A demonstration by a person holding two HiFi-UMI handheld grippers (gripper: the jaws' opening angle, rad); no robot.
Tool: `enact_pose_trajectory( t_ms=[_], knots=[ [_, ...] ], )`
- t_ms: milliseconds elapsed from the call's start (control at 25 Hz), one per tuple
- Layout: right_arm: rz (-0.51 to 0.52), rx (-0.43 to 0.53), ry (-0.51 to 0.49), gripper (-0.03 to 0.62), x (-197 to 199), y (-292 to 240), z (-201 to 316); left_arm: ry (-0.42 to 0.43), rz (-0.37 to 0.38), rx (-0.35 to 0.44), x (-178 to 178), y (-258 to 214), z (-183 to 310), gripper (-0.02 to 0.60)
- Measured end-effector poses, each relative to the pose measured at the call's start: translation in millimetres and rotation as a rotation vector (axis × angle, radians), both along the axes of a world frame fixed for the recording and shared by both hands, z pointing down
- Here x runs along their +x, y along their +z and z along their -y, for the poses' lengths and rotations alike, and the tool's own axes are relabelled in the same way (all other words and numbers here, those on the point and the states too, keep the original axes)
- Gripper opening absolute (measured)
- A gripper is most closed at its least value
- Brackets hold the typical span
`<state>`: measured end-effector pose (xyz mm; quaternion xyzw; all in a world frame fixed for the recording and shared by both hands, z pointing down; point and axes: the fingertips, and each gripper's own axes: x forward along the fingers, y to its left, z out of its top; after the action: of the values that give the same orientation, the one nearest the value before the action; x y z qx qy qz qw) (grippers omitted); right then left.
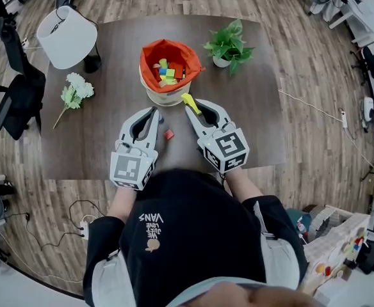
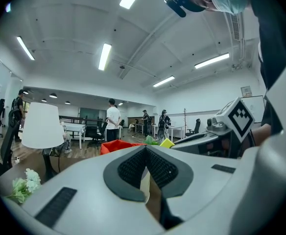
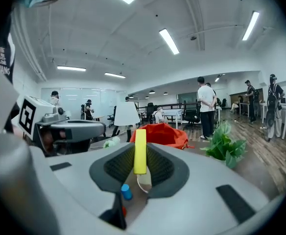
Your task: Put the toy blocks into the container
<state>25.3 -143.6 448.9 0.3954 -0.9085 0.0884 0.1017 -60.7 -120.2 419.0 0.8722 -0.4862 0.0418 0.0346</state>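
Yellow block (image 1: 191,102) in right claw (image 1: 188,107), near container (image 1: 166,97) rim.

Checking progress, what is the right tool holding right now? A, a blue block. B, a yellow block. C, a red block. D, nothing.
B: a yellow block stands upright, clamped between the jaws of the right tool, as the right gripper view shows.

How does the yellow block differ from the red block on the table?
The yellow block is clamped in the right gripper, near the container; the red block lies loose on the table. The yellow block is long and thin, the red block small and cube-like. Both are outside the container.
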Motion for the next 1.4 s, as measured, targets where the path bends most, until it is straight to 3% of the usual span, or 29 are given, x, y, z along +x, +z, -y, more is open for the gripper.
enact_pose_trajectory(
  t_ms=[640, 1400],
  knots=[
    [0.012, 0.100, -0.037, 0.081, -23, -41, 34, -0.011, -0.041, 0.033, -8, -22, 16, 0.011],
    [-0.101, 0.035, -0.032, 0.084, -58, -7, 112, -0.054, -0.057, 0.012, -28, -20, 22, 0.011]
  ],
)
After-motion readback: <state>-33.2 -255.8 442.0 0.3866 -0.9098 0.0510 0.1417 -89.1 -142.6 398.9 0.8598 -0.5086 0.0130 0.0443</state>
